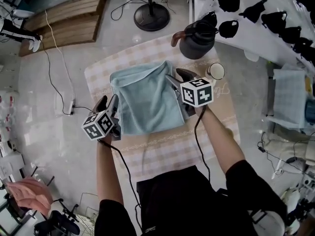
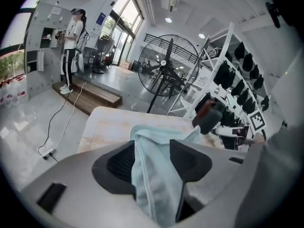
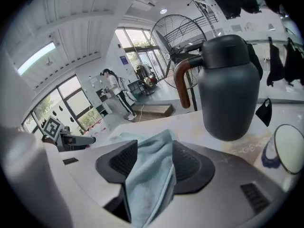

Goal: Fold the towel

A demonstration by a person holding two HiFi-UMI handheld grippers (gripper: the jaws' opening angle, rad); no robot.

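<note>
A light blue towel (image 1: 147, 100) lies folded on the table's checked cloth (image 1: 162, 149). My left gripper (image 1: 109, 104) is at the towel's left edge and my right gripper (image 1: 178, 80) at its right edge. In the left gripper view, the left gripper (image 2: 152, 163) has its jaws apart, with a fold of the towel (image 2: 154, 184) hanging loosely between the pads. The right gripper view shows the same for the right gripper (image 3: 154, 165): its jaws stand apart around a loose fold of towel (image 3: 147, 184).
A dark kettle (image 1: 197, 38) with a brown handle and a white cup (image 1: 215, 71) stand on the table beyond the right gripper. A floor fan's base (image 1: 151, 16), a wooden platform (image 1: 64, 21) and cables lie behind. A white rack (image 1: 266, 14) is at the right.
</note>
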